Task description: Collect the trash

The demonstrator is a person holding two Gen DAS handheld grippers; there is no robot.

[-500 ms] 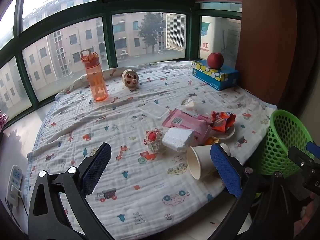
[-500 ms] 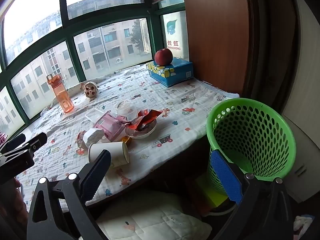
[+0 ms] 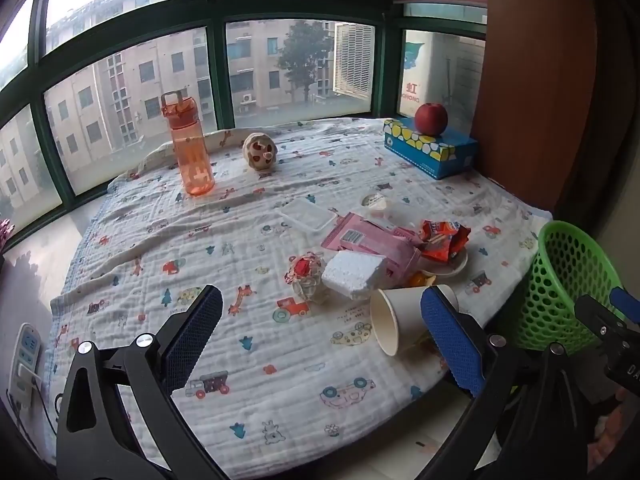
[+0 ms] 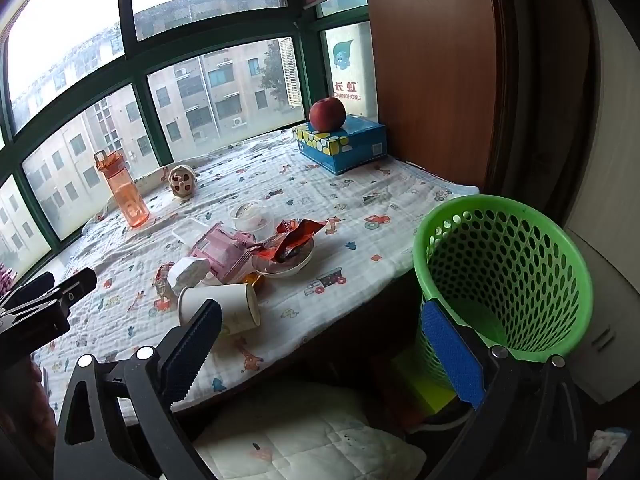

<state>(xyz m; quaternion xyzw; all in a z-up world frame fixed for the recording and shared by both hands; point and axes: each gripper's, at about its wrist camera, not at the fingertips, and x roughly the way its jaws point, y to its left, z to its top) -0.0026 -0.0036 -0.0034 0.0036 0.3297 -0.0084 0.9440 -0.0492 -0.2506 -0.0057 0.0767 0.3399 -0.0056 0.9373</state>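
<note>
Trash is heaped on the patterned cloth near the table's right edge: a paper cup (image 3: 394, 322) (image 4: 224, 304) on its side, a white foam block (image 3: 352, 272), a pink packet (image 3: 372, 240), a red snack wrapper (image 3: 444, 236) (image 4: 288, 240) over a white bowl (image 3: 454, 266), and a crumpled wrapper (image 3: 306, 276). A green mesh basket (image 3: 560, 288) (image 4: 500, 272) stands beside the table. My left gripper (image 3: 320, 334) hovers open above the cloth, its right finger in front of the cup. My right gripper (image 4: 322, 348) is open over the gap between table and basket.
At the back stand an orange bottle (image 3: 190, 148), a round toy (image 3: 260, 150) and a blue tissue box (image 3: 432, 148) with an apple (image 3: 430, 118) on it. A clear lid (image 3: 306, 216) and a small tub (image 3: 376, 202) lie mid-table. A quilted cushion (image 4: 304, 432) lies below.
</note>
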